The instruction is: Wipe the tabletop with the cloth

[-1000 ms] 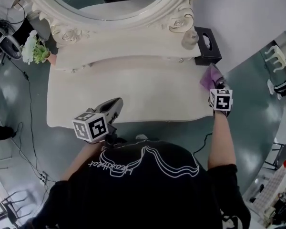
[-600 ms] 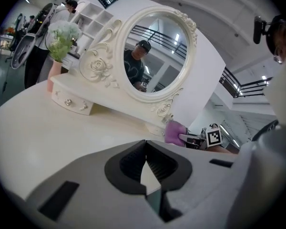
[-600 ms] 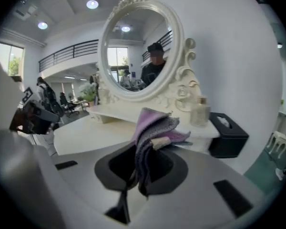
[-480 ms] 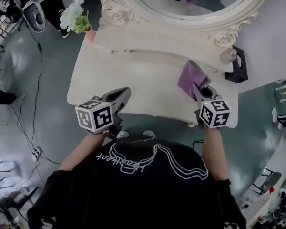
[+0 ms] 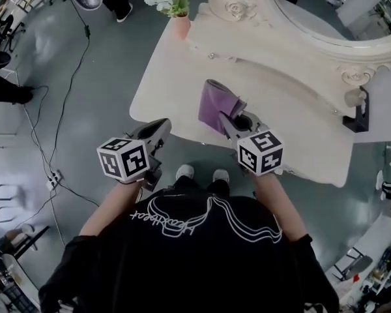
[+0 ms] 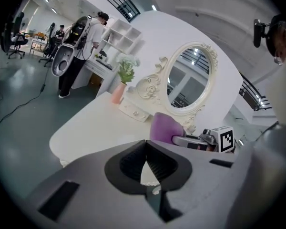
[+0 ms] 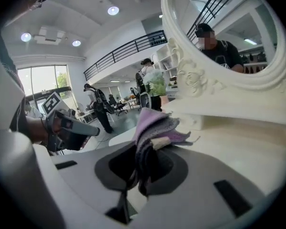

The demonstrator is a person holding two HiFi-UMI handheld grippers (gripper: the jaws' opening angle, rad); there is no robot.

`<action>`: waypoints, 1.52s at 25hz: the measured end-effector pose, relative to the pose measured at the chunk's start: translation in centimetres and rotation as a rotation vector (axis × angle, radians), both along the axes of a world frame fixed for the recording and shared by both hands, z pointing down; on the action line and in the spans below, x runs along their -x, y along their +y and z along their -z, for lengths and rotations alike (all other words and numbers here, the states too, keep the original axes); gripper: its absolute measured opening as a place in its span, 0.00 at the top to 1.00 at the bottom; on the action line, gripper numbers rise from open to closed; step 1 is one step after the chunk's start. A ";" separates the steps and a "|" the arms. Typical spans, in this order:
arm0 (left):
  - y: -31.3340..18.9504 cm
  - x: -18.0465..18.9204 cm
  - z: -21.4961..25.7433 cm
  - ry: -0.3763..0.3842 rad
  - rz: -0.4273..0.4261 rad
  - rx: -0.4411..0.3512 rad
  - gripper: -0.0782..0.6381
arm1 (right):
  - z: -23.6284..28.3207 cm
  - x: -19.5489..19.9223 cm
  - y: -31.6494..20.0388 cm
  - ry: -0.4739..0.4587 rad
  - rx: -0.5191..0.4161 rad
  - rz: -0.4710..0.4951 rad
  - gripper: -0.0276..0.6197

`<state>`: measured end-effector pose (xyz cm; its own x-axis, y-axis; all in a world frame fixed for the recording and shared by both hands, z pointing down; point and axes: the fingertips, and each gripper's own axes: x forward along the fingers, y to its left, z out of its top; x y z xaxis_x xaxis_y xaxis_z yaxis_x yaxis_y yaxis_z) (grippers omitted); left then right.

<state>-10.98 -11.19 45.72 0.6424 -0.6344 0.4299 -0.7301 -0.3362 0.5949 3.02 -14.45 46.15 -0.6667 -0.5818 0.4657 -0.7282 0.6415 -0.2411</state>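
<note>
Now: right gripper [image 5: 229,118] low over the white tabletop [image 5: 293,119], close to its front edge. Its fingers pinch the purple cloth [image 5: 215,102], which bunches out of the jaws toward 11 o'clock from the marker cube (loose folds and a pale tag show in the right gripper view). Whether the cloth's underside touches the surface cannot be told.

Left gripper [image 5: 158,128] at 9 o'clock from the right one, off the table edge and above the grey floor [image 5: 65,109]. Its fingers are pressed together with nothing between them.

Ornate oval mirror [image 5: 300,28] stands along the back of the table, at 1 o'clock from the cloth. Pink vase [image 5: 181,26] with white flowers at 11 o'clock, on the table corner. Black box [image 5: 361,120] at 3 o'clock, near the far end.
</note>
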 end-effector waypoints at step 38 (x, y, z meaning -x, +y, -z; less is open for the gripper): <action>2.0 15.9 -2.1 0.031 0.138 0.003 0.88 | -10.7 23.4 -4.3 0.463 -0.069 0.256 0.89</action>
